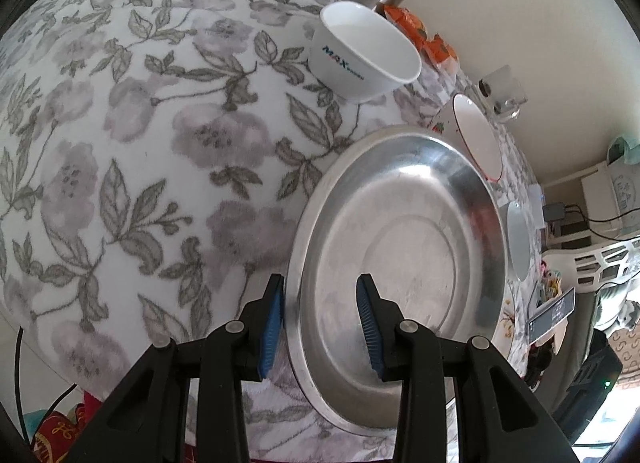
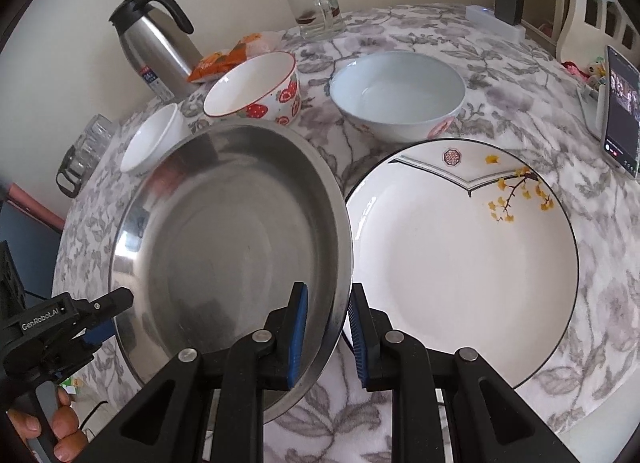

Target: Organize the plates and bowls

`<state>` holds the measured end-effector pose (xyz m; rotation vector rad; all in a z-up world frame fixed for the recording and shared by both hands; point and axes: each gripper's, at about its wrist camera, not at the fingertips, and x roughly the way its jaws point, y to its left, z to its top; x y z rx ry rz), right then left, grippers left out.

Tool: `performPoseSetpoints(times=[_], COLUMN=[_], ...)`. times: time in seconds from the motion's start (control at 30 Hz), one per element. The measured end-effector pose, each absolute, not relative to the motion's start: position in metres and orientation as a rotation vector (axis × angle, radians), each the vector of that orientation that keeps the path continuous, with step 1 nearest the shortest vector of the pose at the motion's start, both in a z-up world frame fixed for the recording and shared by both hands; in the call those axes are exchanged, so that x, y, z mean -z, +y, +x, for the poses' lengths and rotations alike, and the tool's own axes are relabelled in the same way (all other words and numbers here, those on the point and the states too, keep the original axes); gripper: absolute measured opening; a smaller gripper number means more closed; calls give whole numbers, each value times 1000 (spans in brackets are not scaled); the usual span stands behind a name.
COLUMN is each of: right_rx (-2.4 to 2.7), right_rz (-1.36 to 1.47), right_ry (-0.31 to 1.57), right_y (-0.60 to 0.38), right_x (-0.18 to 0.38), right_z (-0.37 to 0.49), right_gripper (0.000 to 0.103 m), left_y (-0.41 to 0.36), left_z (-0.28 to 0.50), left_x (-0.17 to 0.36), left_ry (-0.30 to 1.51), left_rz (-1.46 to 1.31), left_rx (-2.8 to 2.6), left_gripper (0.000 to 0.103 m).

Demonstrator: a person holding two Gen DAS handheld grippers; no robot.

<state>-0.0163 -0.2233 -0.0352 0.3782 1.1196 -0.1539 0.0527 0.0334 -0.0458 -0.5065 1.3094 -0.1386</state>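
Blue-padded black fingers of the right gripper (image 2: pixel 327 337) are set astride the right-hand rim of the steel plate (image 2: pixel 236 247), one pad inside the dish and one outside; the pads look close to the metal, but whether they are pressed onto it cannot be told. At the opposite edge, the left gripper (image 1: pixel 320 327) is seen straddling the same plate's rim (image 1: pixel 400 255), one pad outside against the rim and the other over the inner slope, with a clear gap between the jaws. From the right wrist view that left gripper (image 2: pixel 106 315) is found at the plate's lower left edge, held by a hand (image 2: pixel 60 431). The steel plate is placed on the floral tablecloth (image 2: pixel 600 303), and its right rim looks lifted over the edge of the white plate with the yellow-leaf branch (image 2: pixel 460 263), which lies just beside it. Behind the steel plate a small white bowl (image 2: pixel 154 139), a strawberry-patterned bowl (image 2: pixel 256 87) and a pale blue bowl (image 2: pixel 400 95) are ranged, each apart from the others. Further back a steel thermos jug (image 2: pixel 154 39), an orange snack packet (image 2: pixel 224 59) and a glass mug (image 2: pixel 314 7) are seen, and a phone (image 2: pixel 620 111) is propped at the right edge.
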Motion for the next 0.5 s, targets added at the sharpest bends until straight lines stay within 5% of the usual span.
performPoseSetpoints(times=[0.5], right_rx=[152], right_rz=[498], right_ry=[1081], right_y=[-241], right_x=[36], right_z=[-17], right_gripper=[22], left_y=[44], left_z=[63], left_x=[39], left_ry=[1237], left_rz=[-511], left_rx=[113], left_gripper=[38])
